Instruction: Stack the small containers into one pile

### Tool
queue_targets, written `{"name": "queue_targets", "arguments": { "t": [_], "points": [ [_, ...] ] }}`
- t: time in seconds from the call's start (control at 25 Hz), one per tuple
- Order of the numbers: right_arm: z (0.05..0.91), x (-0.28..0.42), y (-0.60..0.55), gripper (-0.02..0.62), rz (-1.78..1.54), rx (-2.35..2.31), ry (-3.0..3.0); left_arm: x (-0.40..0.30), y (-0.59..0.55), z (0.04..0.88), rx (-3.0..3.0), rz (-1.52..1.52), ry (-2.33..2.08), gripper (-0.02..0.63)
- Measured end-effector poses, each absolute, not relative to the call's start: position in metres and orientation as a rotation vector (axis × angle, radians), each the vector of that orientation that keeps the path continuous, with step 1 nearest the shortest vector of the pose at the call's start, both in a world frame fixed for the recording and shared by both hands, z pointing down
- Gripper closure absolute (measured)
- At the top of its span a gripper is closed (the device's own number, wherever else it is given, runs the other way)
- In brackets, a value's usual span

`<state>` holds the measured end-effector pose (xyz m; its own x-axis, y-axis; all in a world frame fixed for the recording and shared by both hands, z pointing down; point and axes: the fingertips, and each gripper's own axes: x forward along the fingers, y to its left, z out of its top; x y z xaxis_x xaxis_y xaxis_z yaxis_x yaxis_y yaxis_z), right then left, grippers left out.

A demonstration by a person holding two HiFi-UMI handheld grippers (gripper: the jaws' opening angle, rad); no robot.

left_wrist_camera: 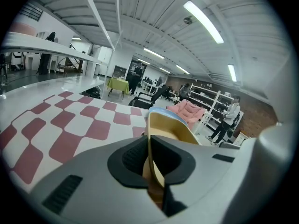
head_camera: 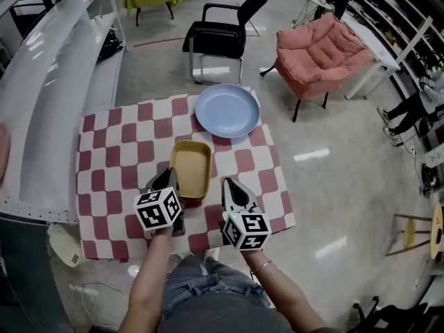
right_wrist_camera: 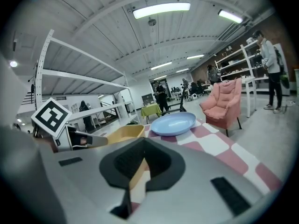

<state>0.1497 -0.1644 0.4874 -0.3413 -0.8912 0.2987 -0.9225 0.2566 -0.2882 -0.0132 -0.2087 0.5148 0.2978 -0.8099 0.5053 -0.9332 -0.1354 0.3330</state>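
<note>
One thin wall of the shallow yellow plastic container [head_camera: 191,166] sat clamped in the left gripper's [head_camera: 170,177] jaws, the right gripper's [head_camera: 227,184] jaws together, so lifting risked tipping it.

On the table [head_camera: 111,151], the plate [head_camera: 227,110] lies behind the container [head_camera: 191,166].

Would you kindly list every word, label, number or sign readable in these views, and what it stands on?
No legible text anywhere.
Marker cubes on the left hand-held gripper and right hand-held gripper: black-and-white square patterns, no letters.
Tan rectangular plastic container, pale blue round plate, red-and-white chequered tablecloth: no print visible.
Background shelving: too small to tell.
</note>
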Motion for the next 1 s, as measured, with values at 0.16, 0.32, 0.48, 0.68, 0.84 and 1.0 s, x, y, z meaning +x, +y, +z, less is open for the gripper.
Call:
{"name": "queue_targets", "arguments": {
  "t": [0.16,0.32,0.48,0.68,0.84,1.0],
  "points": [
    [0.491,0.148,-0.166,0.585,0.655,1.743,-2.429,-0.017,-0.207,0.525,1.959,0.302,-1.556,0.575],
    [0.495,0.146,-0.167,0.584,0.66,1.729,-2.429,-0.017,-0.205,0.533,1.957,0.315,-1.552,0.574],
    [0.497,0.145,-0.169,0.586,0.663,1.725,-2.426,-0.014,-0.205,0.537,1.965,0.341,-1.551,0.574],
    [0.496,0.145,-0.169,0.584,0.661,1.723,-2.424,-0.012,-0.204,0.537,1.986,0.35,-1.539,0.572],
    [0.497,0.143,-0.17,0.586,0.654,1.717,-2.427,-0.015,-0.204,0.539,1.987,0.347,-1.543,0.565],
    [0.496,0.139,-0.169,0.584,0.653,1.711,-2.428,-0.018,-0.202,0.536,1.994,0.338,-1.541,0.549]
  ]
}}
